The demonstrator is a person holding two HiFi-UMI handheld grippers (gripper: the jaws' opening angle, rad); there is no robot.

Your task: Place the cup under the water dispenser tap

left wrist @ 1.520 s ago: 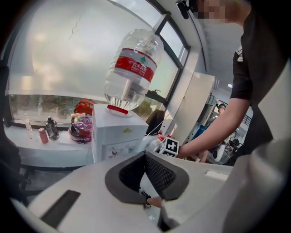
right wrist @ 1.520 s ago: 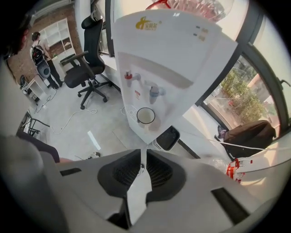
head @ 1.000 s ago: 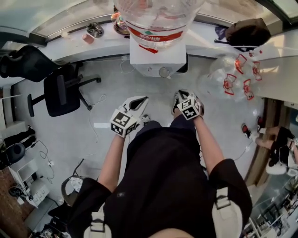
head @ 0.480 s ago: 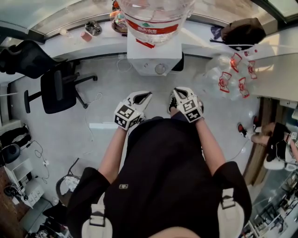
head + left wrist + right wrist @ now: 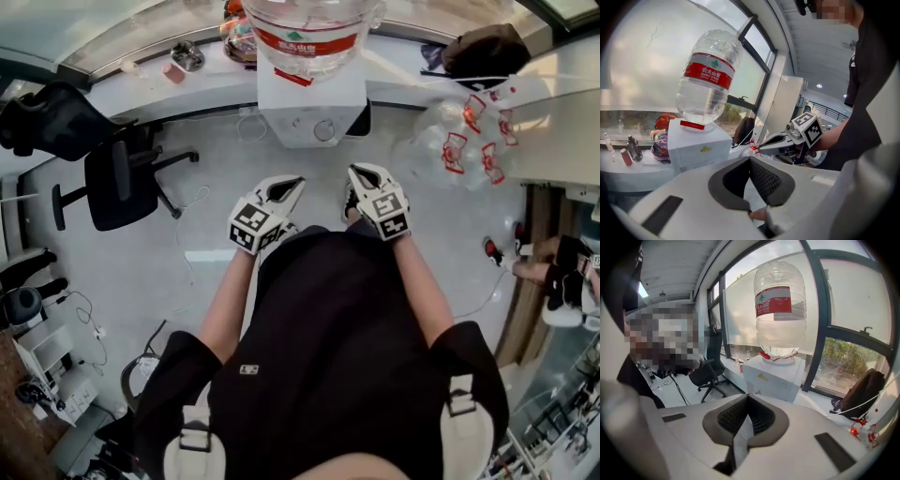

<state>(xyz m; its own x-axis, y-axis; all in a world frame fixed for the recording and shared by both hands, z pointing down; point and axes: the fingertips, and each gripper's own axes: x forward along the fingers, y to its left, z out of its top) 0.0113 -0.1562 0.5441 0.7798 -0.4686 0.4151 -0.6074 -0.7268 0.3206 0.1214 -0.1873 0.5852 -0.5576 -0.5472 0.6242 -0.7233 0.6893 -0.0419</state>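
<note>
The white water dispenser [image 5: 314,105] stands against the window counter with a big clear bottle [image 5: 314,28] upside down on top. It also shows in the left gripper view, dispenser [image 5: 696,150] under bottle [image 5: 708,75], and in the right gripper view, dispenser [image 5: 774,376] under bottle [image 5: 780,310]. No cup shows in any view. My left gripper [image 5: 296,182] and right gripper [image 5: 355,170] are held side by side in front of my body, pointing at the dispenser and well short of it. Both sets of jaws meet at the tips with nothing between them: left gripper [image 5: 750,159], right gripper [image 5: 747,396].
A black office chair [image 5: 117,183] stands on the floor to the left. Several empty bottles with red labels [image 5: 469,141] lie at the right. A dark bag [image 5: 489,58] and small items [image 5: 187,58] sit on the window counter. Another person [image 5: 553,272] is at the far right.
My right gripper has lifted and its tip has swung toward the dispenser. The left gripper has drifted slightly rightward. Both stay shut and empty.
</note>
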